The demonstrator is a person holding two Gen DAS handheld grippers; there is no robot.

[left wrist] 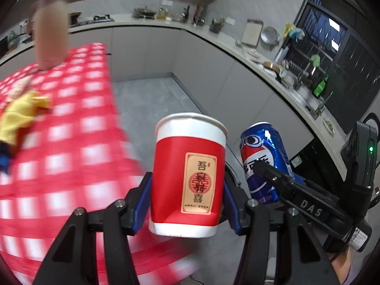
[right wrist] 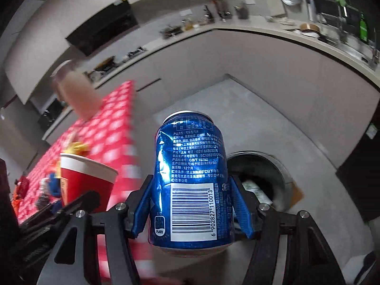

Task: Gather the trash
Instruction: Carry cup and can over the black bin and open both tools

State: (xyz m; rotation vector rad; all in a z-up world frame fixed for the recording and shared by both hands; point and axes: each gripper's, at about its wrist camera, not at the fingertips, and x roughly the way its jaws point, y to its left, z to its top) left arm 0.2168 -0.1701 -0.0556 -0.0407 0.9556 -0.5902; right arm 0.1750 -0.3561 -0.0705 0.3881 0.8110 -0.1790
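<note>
Left wrist: left gripper (left wrist: 187, 197) clamps the red paper cup (left wrist: 187, 173) at frame centre, over the edge of the checkered tablecloth (left wrist: 71, 142). Thin wall, so it may crush or slip.

Right wrist: right gripper (right wrist: 191, 204) holds the dented Pepsi can (right wrist: 190, 178); round bin (right wrist: 280, 171) lower right. Releasing early probably misses the bin.
</note>
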